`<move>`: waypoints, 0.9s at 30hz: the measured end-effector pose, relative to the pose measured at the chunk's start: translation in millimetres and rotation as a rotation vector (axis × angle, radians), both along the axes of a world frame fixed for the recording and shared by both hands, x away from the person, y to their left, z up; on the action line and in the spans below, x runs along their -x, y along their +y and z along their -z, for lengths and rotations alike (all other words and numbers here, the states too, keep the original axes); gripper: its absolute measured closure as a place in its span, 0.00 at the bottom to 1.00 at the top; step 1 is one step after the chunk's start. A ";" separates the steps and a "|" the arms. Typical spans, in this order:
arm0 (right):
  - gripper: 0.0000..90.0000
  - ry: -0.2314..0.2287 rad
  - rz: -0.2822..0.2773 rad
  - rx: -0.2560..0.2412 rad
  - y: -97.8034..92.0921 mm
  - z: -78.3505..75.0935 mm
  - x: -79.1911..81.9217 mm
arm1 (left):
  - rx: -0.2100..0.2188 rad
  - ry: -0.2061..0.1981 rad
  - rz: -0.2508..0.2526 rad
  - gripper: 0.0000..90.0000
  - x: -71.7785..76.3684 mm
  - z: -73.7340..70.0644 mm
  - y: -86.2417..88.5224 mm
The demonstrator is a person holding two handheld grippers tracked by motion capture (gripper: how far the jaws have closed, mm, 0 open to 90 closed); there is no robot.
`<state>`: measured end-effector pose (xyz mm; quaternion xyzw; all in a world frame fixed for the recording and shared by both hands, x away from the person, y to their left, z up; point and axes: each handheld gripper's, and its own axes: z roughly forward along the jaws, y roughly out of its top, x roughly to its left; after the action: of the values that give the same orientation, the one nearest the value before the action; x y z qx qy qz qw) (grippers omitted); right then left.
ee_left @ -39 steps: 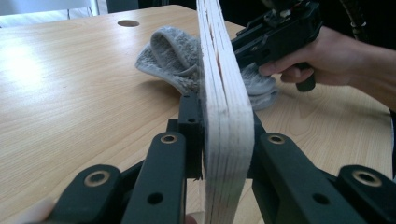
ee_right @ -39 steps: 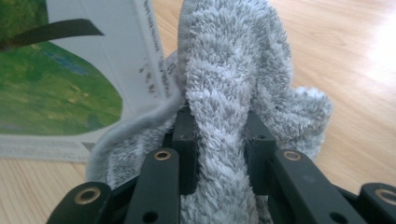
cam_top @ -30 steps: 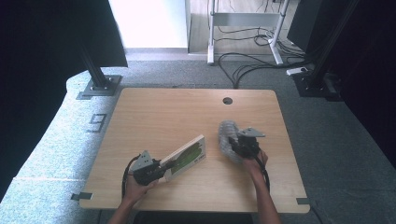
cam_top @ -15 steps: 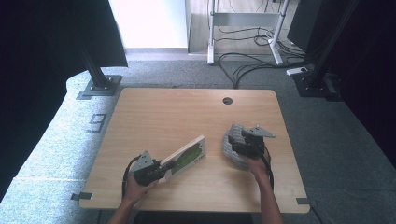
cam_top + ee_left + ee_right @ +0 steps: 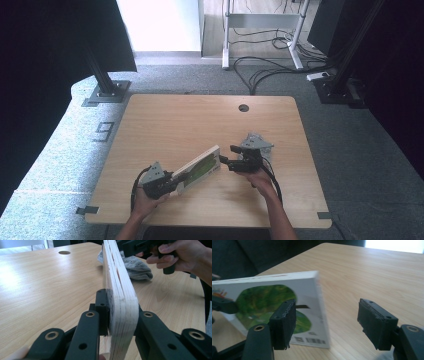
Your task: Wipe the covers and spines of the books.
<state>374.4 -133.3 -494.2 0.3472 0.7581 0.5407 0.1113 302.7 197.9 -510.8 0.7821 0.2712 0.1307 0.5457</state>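
A thick white board book (image 5: 200, 169) with a green picture on its cover is held on edge, tilted, just above the wooden table (image 5: 200, 120). My left gripper (image 5: 167, 181) is shut on the book's near end (image 5: 122, 302), one jaw on each cover. My right gripper (image 5: 226, 159) is open at the book's far end. In the right gripper view the book's cover (image 5: 267, 300) lies behind the left jaw, and its corner reaches into the gap of the right gripper (image 5: 329, 323). The pads touch nothing.
A crumpled grey cloth (image 5: 137, 267) lies on the table beyond the book, beside the right hand (image 5: 185, 255). A round cable hole (image 5: 243, 107) sits near the table's far edge. Dark stands and cables are on the floor behind.
My right gripper has swung left, away from the grey cloth, and now points its open jaws at the book's far end. The left gripper and the book have barely moved.
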 end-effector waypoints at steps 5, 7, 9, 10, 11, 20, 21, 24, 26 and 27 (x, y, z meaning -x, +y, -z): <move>0.33 -0.010 -0.064 -0.014 10.8 -0.1 -1.6 | 0.001 0.003 0.002 0.87 -0.3 -0.1 0.1; 0.33 -0.017 -0.077 -0.017 13.0 0.5 -2.8 | 0.000 0.002 0.003 0.87 -0.2 -0.2 0.0; 0.32 -0.009 -0.094 -0.029 14.1 0.3 -4.9 | -0.002 0.001 0.005 0.87 -0.1 -0.3 -0.2; 0.32 -0.012 -0.098 -0.035 14.9 0.1 -6.2 | -0.003 0.001 0.005 0.87 0.0 -0.3 -0.2; 0.32 -0.009 -0.102 -0.037 15.9 -0.4 -7.3 | -0.004 0.000 0.005 0.87 0.0 -0.4 -0.3; 0.28 -0.013 -0.191 -0.053 29.9 -4.0 -14.9 | -0.007 -0.002 0.003 0.87 0.3 -0.4 -0.7; 0.28 -0.014 -0.192 -0.052 30.6 -3.6 -15.5 | -0.006 0.000 0.003 0.87 0.0 -0.5 -0.2; 0.32 -0.010 -0.196 -0.056 29.0 -2.6 -16.3 | 0.001 0.006 0.001 0.86 -1.2 0.0 1.0; 0.37 -0.017 -0.192 -0.053 26.7 -1.6 -15.1 | -0.002 0.017 -0.002 0.85 -2.9 0.6 2.3; 0.41 -0.022 -0.191 -0.052 25.5 -1.1 -13.9 | -0.012 0.020 -0.010 0.83 -3.8 1.3 3.1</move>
<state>388.3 -107.9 -493.1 0.2700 0.7722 0.5722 0.0583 306.5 201.0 -512.2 0.7852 0.2796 0.1274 0.5376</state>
